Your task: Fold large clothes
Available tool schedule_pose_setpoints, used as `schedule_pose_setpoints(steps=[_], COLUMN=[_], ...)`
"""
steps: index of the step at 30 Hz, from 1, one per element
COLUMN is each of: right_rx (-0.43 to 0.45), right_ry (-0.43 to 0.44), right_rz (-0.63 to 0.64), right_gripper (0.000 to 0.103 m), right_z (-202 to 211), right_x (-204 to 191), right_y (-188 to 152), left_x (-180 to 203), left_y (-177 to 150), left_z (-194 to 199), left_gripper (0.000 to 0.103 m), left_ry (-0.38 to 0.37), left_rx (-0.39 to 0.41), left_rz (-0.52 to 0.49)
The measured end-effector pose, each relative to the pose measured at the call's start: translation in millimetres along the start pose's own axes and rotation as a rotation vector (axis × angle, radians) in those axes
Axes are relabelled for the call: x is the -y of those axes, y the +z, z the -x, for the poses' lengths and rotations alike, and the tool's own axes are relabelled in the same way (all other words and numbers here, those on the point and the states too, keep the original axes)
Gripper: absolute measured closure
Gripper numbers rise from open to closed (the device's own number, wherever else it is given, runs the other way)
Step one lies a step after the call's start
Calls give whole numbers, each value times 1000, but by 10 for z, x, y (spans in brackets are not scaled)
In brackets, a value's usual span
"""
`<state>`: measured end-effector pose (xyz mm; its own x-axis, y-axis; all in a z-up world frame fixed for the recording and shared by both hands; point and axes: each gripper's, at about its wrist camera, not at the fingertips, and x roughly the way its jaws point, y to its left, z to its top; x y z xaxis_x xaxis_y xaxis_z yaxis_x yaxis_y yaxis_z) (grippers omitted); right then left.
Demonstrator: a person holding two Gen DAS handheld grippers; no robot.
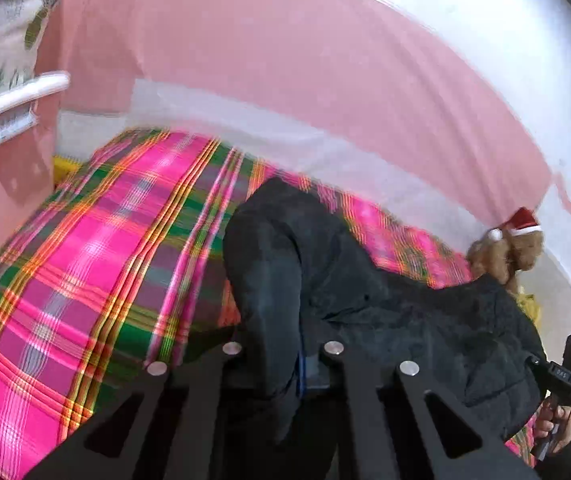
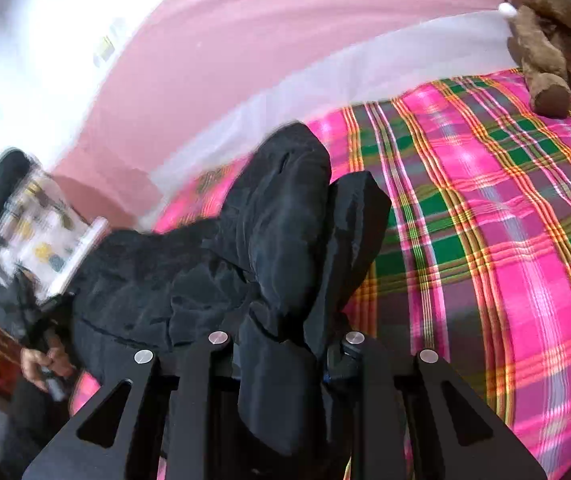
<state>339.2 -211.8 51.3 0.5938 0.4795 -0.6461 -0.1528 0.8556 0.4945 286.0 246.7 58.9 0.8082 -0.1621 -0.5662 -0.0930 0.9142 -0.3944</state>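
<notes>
Barely begun, we have both claws, left (image 1: pixel 281 364) and right (image 2: pixel 285 356), clamped on the jacket (image 1: pixel 385 300), hanging bunched and unfolded over the bed (image 1: pixel 85 264).

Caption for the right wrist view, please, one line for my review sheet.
Right gripper pinches a fold of the black garment above the pink plaid bedspread, a brown stuffed toy at the far corner.

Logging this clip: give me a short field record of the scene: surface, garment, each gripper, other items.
surface: bed with pink and green plaid cover
garment: black jacket, bunched, partly lifted off the cover
left gripper: shut on a fold of the black jacket
right gripper: shut on a fold of the black jacket
other items: brown plush toy with a Santa hat, lying on the cover by the wall
wall: pink wall
</notes>
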Motion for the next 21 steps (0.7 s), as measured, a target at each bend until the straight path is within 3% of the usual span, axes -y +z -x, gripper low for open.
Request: schedule_pose_setpoints(steps=[3, 5, 7, 10, 11, 17, 21], right_rx=[-78, -82, -97, -120, -116, -20, 74], right_ry=[-67, -60, -75, -107, -109, -158, -202], right_rz=[-49, -77, -70, -70, -76, -23, 31], right_gripper=[77, 73, 69, 54, 50, 46, 46], right_z=[-326, -376, -396, -411, -380, 67, 389], right_x=[260, 353, 354, 367, 383, 233, 53], right_y=[-116, -171, -179, -155, -153, -102, -67], left_x=[-233, -334, -366, -371, -363, -416, -394], left_y=[-222, -388, -469, -485, -486, -355, -227], left_z=[-461, -636, -697, -708, -689, -404, -30], left_gripper=[93, 92, 92, 89, 83, 65, 57], left_ry=[69, 57, 43, 49, 54, 69, 118], left_rx=[-116, -148, -135, -124, -120, -104, 7], left_rz=[12, 39, 58, 60, 57, 110, 102])
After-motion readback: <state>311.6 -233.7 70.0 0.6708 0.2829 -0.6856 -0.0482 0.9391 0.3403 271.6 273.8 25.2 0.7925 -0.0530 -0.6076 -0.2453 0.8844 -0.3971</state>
